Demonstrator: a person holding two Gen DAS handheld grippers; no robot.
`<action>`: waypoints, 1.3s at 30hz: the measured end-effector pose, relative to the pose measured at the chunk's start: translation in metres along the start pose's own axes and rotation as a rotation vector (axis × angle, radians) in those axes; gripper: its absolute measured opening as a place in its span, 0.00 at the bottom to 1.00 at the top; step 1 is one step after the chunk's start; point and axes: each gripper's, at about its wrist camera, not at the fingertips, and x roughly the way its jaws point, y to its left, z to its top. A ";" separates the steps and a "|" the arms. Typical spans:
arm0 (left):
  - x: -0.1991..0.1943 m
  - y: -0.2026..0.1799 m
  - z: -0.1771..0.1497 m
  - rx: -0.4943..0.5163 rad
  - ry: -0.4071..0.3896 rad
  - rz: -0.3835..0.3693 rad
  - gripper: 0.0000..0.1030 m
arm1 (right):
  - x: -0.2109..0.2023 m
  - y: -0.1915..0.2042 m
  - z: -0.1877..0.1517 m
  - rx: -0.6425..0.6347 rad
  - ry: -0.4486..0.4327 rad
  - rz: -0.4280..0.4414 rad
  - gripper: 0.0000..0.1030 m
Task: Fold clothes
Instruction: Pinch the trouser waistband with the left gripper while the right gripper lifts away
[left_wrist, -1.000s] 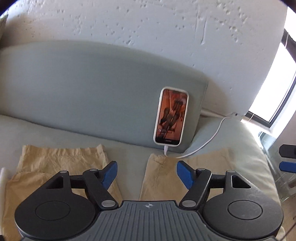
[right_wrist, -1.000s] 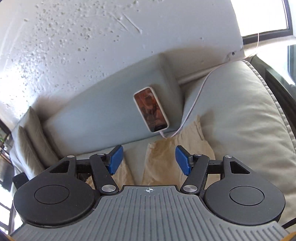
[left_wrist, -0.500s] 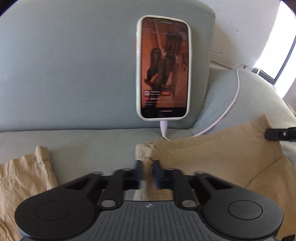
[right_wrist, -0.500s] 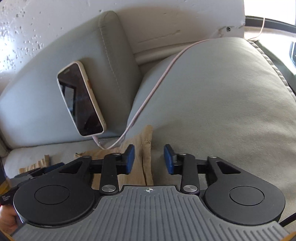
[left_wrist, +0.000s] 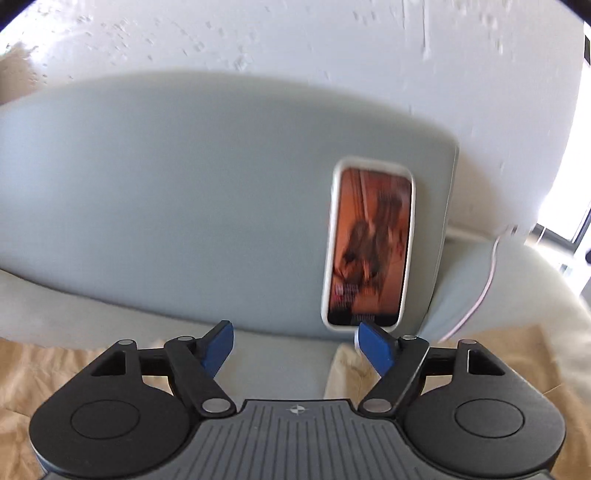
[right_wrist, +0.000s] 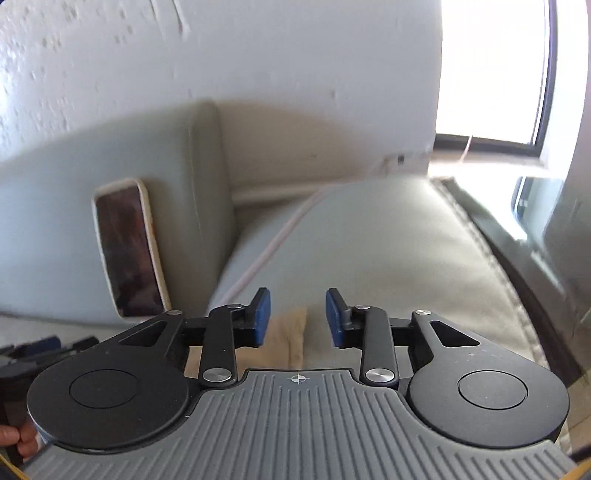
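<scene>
I noted both hand-held grippers, left (left_wrist: 293, 345) and right (right_wrist: 297, 317), just reopened and empty; tan trousers (left_wrist: 476, 360) lay below the phone (left_wrist: 369, 245), nearer the right.

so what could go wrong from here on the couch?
1. The phone leans against the back cushion just beyond the open left gripper; a bump could tip it.
2. Its cable runs close to the tan garment by the open right gripper and might snag.
</scene>
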 end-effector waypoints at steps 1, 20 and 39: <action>-0.010 0.008 0.005 -0.013 -0.011 0.003 0.73 | -0.012 0.007 0.009 0.004 -0.078 0.009 0.58; 0.002 0.097 -0.007 -0.204 -0.013 -0.035 0.73 | 0.148 0.138 -0.027 0.083 -0.709 0.423 1.00; -0.133 0.027 0.009 -0.055 -0.011 -0.020 0.74 | -0.038 0.096 0.056 0.119 -0.892 0.444 1.00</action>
